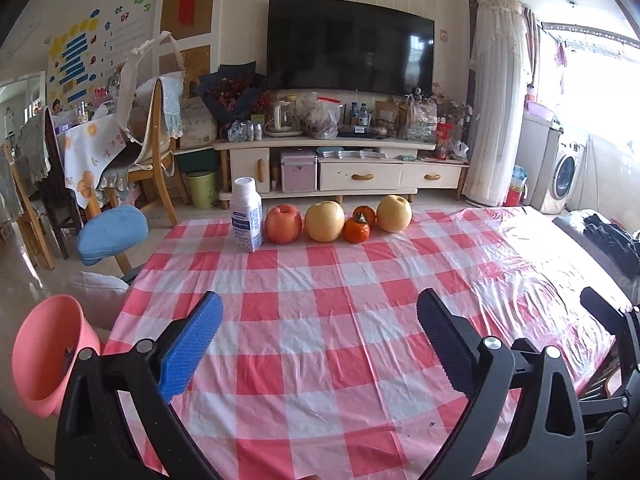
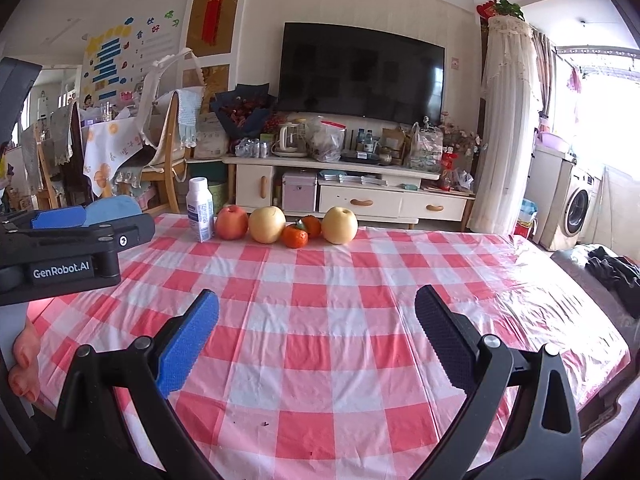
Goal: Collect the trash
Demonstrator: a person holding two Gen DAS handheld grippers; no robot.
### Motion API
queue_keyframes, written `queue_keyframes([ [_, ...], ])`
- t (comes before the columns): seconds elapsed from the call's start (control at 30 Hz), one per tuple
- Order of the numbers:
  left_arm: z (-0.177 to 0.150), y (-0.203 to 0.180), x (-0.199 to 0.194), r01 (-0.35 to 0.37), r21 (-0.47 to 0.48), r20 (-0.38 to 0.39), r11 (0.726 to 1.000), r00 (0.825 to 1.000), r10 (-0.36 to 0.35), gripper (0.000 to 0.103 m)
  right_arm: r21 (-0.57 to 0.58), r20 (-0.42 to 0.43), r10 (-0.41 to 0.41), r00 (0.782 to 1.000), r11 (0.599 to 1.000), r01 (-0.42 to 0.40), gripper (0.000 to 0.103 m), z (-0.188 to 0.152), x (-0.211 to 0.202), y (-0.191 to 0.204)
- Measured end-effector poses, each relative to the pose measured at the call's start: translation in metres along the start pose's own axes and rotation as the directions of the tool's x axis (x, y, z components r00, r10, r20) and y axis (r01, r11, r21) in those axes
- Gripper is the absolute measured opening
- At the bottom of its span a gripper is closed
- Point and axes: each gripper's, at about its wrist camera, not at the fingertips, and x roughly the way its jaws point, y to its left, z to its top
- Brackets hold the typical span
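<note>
My left gripper (image 1: 320,336) hangs with its jaws spread wide and nothing between them, low over the near part of the red-and-white checked tablecloth (image 1: 320,400); my right gripper (image 2: 316,332) is just the same, wide apart and empty, beside it. The only thing on the table that reads as trash to me is the small white milk carton (image 1: 247,216) standing upright at the far edge, at the left end of a row of fruit. A red apple (image 1: 283,224) sits just beside it, perhaps touching, then a yellow pear (image 1: 324,221), two persimmons (image 1: 356,230) and a second pear (image 1: 394,213). A pink bin (image 1: 48,356) waits off the table's near left corner, so I judge the left gripper the natural one for this. I would reach forward, close on the carton's flat sides below the cap from its free left side so as not to knock the apple, lift straight up, then carry it to the bin.
</note>
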Motion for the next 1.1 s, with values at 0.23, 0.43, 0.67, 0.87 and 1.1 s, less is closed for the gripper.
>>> queue_keyframes([
  [0.23,-0.003,0.0,-0.005,-0.001,-0.001,0.009,1.0,1.0,0.001,0.097,-0.008,0.003,-0.007,1.0,1.0,0.007,0.099,-0.003,-0.004,0.003],
  [0.43,-0.004,-0.001,-0.008,-0.003,-0.005,0.016,1.0,1.0,0.003,0.097,-0.012,0.002,-0.009,1.0,1.0,0.009,0.099,-0.005,-0.006,0.004],
  [0.67,-0.002,-0.001,-0.009,-0.011,-0.011,0.011,1.0,1.0,0.011,0.097,-0.018,0.001,-0.002,1.0,1.0,0.002,0.099,-0.008,-0.007,0.008],
  [0.87,-0.001,-0.001,-0.005,-0.016,-0.014,0.005,1.0,1.0,0.017,0.097,-0.02,-0.009,0.012,1.0,1.0,-0.012,0.099,-0.007,0.001,0.009],
  [1.1,-0.003,-0.001,0.002,-0.027,-0.014,-0.005,1.0,1.0,0.027,0.097,-0.02,-0.019,0.037,0.999,0.999,-0.038,0.099,-0.008,0.013,0.01],
])
